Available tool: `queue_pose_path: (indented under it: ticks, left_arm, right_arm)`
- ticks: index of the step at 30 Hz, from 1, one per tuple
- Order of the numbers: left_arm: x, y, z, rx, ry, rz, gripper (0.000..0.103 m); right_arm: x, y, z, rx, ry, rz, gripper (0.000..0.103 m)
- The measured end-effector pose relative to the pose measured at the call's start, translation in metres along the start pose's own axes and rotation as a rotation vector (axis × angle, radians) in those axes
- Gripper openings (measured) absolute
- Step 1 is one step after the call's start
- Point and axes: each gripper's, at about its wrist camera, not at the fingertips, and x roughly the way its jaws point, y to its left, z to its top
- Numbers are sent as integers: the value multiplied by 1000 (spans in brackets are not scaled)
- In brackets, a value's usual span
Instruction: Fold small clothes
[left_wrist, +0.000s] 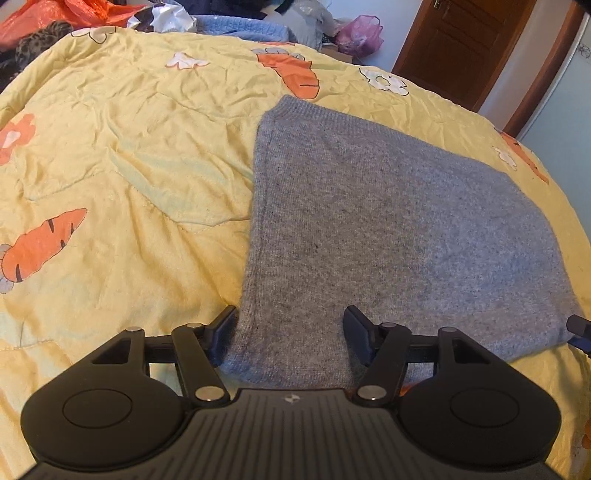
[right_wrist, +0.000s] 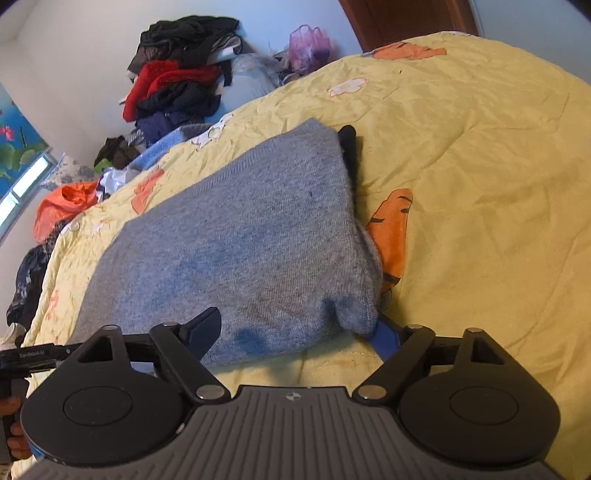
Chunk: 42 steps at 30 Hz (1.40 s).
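Note:
A grey knit garment lies folded and flat on the yellow carrot-print quilt. My left gripper is open, its jaws wide apart over the garment's near left corner, one finger on each side of that edge. In the right wrist view the same garment lies ahead. My right gripper is open, its left finger on the cloth and its right finger under the near corner. The left gripper's finger shows at the garment's far corner.
A pile of dark and red clothes stands at the wall beyond the quilt. Orange plastic bags and a pink bag lie at the bed's edge. A brown door is at the far right.

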Motion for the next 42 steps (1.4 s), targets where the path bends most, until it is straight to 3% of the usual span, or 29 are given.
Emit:
queue_pose_path:
  ticks: [3,11,15,16,17,19,20,24,30,42]
  left_arm:
    - [0,-2,0,11,-4,10,55]
    - [1,-4,-1,29,-12,25,53]
    - [0,-5,-3,40,-17,29,40]
    - [-1,-5,-3,44,-19,24,26]
    - [-1,-4,-3,40,-16,11,22]
    - [-1,0,-3,25,-11,-26,12]
    - [0,4,-2,9,-8,-46,11]
    - [3,26,2,-92,19,-151,8]
    - [-2,50,5,-207,40,-271,7]
    - [-16,67,6,-253,19,-354,7]
  right_arm:
    - [-1,-1,-1,-1,-4,-4,71]
    - [-1,-2,-3,1,-14,5,71]
    - [-1,0,-4,-6,-19,6,70]
    - [0,0,-5,-8,-18,8,61]
    - [1,-1,-5,-1,-13,13,54]
    - [6,-4,-6,23,10,11,16]
    - [7,-6,-7,41,14,18,13]
    - [7,-15,-10,143,8,57,13]
    - [2,-17,-10,175,0,78,13]
    - [-19,-11,-2,156,-38,121,13]
